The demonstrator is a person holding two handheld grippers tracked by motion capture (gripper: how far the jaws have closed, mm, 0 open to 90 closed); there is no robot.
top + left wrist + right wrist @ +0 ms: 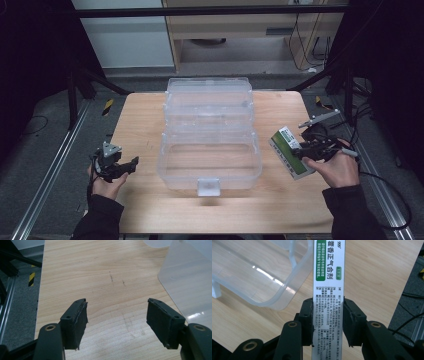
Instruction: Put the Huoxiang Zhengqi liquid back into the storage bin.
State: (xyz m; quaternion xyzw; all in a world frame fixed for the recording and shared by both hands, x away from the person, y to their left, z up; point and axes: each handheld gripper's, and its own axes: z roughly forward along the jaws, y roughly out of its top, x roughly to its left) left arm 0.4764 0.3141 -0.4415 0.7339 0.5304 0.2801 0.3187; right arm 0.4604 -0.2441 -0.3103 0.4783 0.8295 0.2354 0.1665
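Observation:
A clear plastic storage box (210, 150) stands open in the middle of the wooden table (140, 120), its lid tilted back. To its right my right gripper (306, 150) is shut on a white and green medicine carton (291, 151), held above the table. In the right gripper view the pads press both narrow sides of the carton (329, 290), with the box corner (274, 300) to the left. My left gripper (131, 165) rests low at the table's left, open, with nothing between its fingers (77, 320); bare wood lies ahead and the box wall (190, 285) stands at the right.
The box has a white latch (208, 186) on its near side. Metal rails (55, 165) run along both sides of the table. A cabinet (240, 30) and cables stand beyond the far edge. Bare wood lies near the front edge.

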